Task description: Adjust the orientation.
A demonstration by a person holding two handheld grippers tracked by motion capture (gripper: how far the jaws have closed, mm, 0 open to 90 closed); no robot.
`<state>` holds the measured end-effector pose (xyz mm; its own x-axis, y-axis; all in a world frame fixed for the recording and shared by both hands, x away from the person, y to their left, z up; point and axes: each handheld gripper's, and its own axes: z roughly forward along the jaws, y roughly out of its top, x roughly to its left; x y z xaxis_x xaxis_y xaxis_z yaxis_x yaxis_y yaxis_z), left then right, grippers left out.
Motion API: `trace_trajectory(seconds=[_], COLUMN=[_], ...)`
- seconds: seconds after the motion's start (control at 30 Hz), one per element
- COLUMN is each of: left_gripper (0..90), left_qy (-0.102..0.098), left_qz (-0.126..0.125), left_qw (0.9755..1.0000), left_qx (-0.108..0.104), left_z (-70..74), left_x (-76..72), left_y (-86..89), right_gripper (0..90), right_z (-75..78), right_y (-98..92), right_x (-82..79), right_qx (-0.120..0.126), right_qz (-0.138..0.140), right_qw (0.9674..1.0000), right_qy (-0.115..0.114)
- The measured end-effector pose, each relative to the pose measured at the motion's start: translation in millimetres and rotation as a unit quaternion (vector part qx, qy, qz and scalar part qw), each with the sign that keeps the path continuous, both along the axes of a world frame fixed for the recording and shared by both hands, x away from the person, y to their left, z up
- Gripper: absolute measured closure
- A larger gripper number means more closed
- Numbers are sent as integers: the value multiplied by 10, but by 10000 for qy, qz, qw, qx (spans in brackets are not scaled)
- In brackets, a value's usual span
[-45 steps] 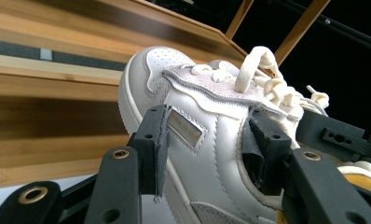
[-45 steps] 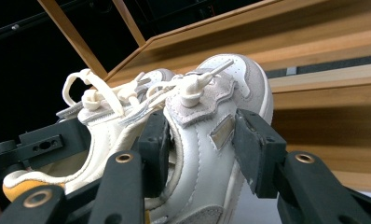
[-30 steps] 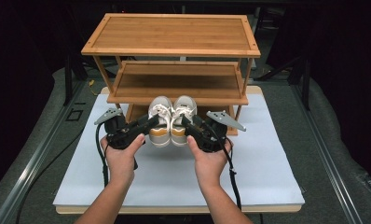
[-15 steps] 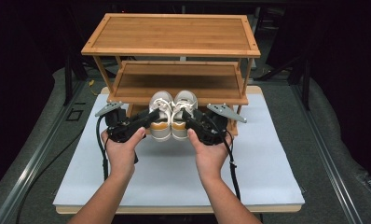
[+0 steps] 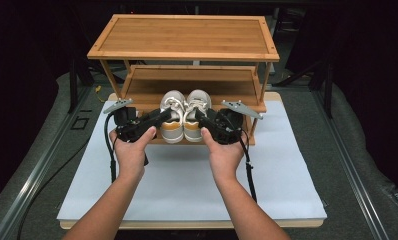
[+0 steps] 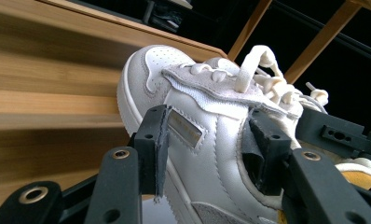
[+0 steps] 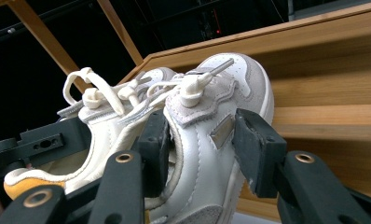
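Note:
A pair of white sneakers with yellow heels is held side by side in front of a three-tier bamboo rack [image 5: 184, 35], toes pointing at it. My left gripper [image 5: 158, 118] is shut on the left sneaker [image 5: 172, 112], one jaw outside its side wall and one inside the opening. That grip is close up in the left gripper view, gripper [image 6: 209, 140] on sneaker [image 6: 174, 84]. My right gripper [image 5: 201, 117] is shut on the right sneaker [image 5: 198, 107] the same way, seen close as gripper [image 7: 204, 142] and sneaker [image 7: 235, 79]. In the high view the toes overlap the middle shelf's [image 5: 187, 82] front edge.
The rack stands at the back of a white mat [image 5: 287, 175] on a wooden table. The lowest shelf [image 5: 244, 140] lies just beneath the shoes. Dark floor, cables and stand legs surround the table.
Both hands have carried the pair forward and slightly up, from over the mat towards the rack's shelves. Both grips are unchanged.

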<state>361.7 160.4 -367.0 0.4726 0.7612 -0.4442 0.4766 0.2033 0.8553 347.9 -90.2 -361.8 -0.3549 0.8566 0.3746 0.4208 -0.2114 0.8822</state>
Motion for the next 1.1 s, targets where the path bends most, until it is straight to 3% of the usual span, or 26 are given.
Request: trace_trajectory(seconds=[0.4,0.77,1.1], left_gripper=[545,545,545], left_qy=[20,30,143], left_qz=[-32,-31,-77], left_qw=[10000,10000,9998], left_qx=[-46,34,103], left_z=[66,149,133], left_x=[235,396,614], left_y=[15,-17,-45], right_gripper=[564,564,564], right_z=[60,112,87], right_y=[-3,-24,-47], right_x=[222,383,578], right_qx=[1,86,62], right_qz=[20,-11,-43], right_qw=[10000,10000,9999], right_qy=[6,-3,100])
